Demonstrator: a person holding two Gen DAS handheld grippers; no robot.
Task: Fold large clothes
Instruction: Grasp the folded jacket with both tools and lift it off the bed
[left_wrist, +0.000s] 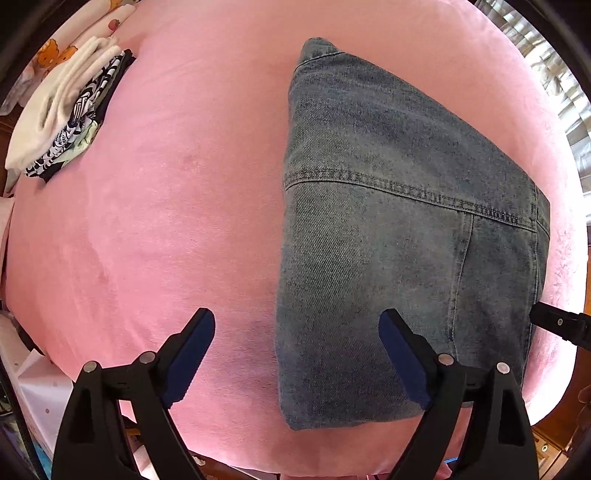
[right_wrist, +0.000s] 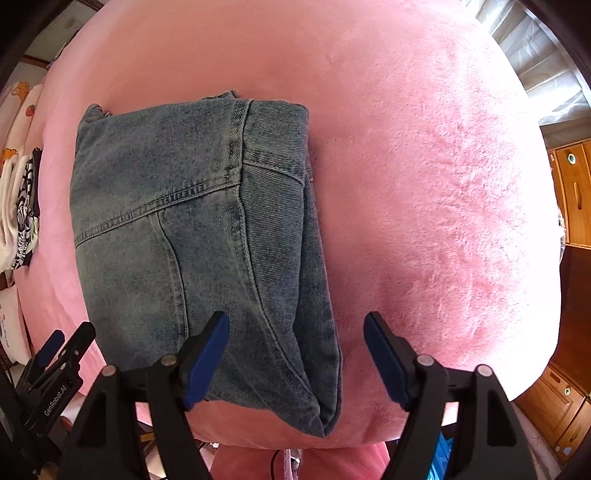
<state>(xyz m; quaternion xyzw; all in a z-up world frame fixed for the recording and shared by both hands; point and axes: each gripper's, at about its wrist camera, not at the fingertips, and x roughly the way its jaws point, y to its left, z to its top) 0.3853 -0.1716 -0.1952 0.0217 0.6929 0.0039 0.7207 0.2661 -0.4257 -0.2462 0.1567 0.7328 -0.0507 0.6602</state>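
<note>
We see a pair of blue jeans folded into a thick rectangular bundle and lying flat on a pink plush bed cover. Stitched seams cross the top layer of the denim, and in the right wrist view the stacked folded layers show along the bundle's right edge, with the cover bare beyond it.

Our left tongs hang above the near left part of the jeans with the jaws spread wide and nothing between them. One blue-padded finger sits over the pink cover, the other over the denim. We cannot tell whether either pad touches the cloth.

Our right tongs are likewise spread wide and carry nothing. Their left finger lies over the near right part of the jeans, and their right finger lies over the bare cover just beside the bundle. In the left wrist view, the tip of the right tongs shows at the far right edge, near the jeans' right side. In the right wrist view, the left tongs appear at the lower left, close to the jeans' near left corner.

Well apart from the jeans, at the far left edge of the bed, lies a stack of folded clothes in white and black-and-white print. Wooden drawers stand to the right of the bed.
</note>
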